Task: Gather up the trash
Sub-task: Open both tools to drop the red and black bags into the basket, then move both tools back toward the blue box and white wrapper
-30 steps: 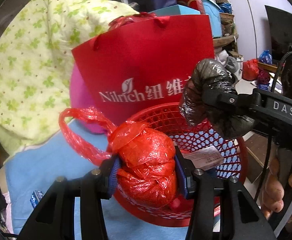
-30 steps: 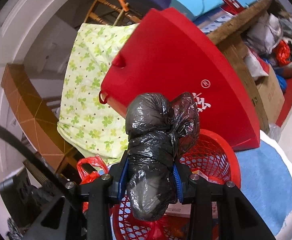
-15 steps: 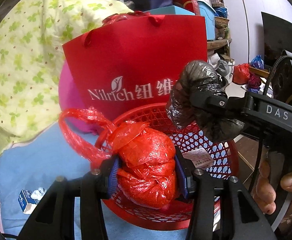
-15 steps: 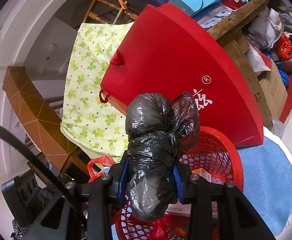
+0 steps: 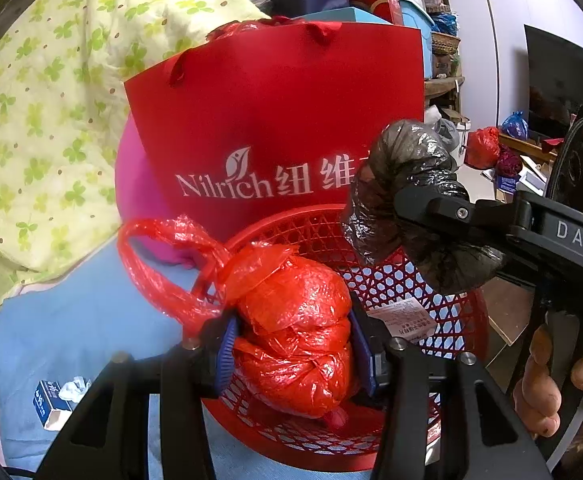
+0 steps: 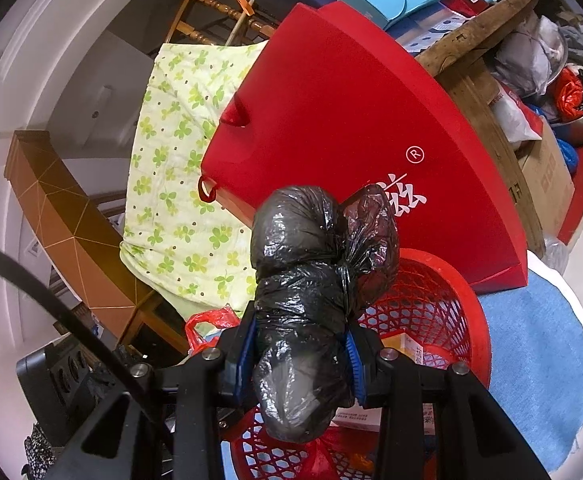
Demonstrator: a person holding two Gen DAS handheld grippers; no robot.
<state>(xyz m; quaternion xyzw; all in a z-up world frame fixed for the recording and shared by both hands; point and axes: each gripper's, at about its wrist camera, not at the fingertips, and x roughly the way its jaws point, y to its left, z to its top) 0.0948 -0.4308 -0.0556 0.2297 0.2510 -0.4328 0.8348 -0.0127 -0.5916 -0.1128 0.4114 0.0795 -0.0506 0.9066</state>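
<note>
My left gripper is shut on a knotted red plastic trash bag, holding it over the near rim of a red mesh basket. Its looped handles stick out to the left. My right gripper is shut on a tied black plastic trash bag and holds it above the same basket. In the left wrist view the black bag and right gripper come in from the right, held by a person's hand. Paper scraps lie inside the basket.
A red Nilrich paper bag stands right behind the basket, beside a pink ball and a green-flowered pillow. The basket sits on a blue cloth with a small box. Cluttered shelves and boxes fill the right.
The left gripper with the red bag has shifted slightly toward the basket, so the basket and paper bag now sit more centred. The right gripper and black bag have held still.
</note>
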